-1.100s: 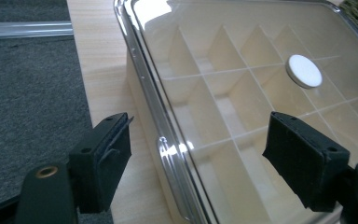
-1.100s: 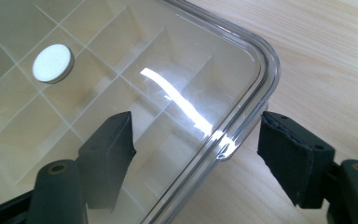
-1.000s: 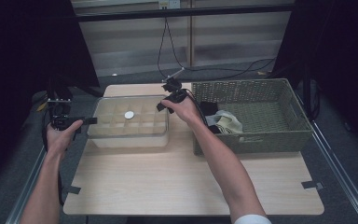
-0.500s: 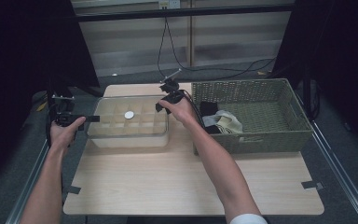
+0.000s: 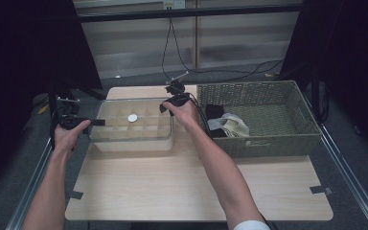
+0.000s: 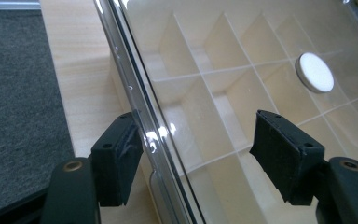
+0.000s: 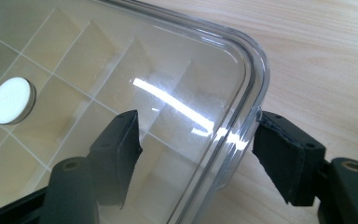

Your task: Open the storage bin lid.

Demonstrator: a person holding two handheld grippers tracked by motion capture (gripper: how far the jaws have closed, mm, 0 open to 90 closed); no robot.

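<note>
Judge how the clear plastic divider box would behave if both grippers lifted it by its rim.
The clear divider box looks rigid: its rim and partitions run straight. Probably light, since its compartments hold little beyond a white disc. Its glossy rim may slip between the left gripper and right gripper pads.

Pale wooden table, bare across the near half. Resting on it toward the far side: clear lidded compartment box at left, just beside a green wicker basket at right. Black tape tabs stuck at the side edges.
</note>
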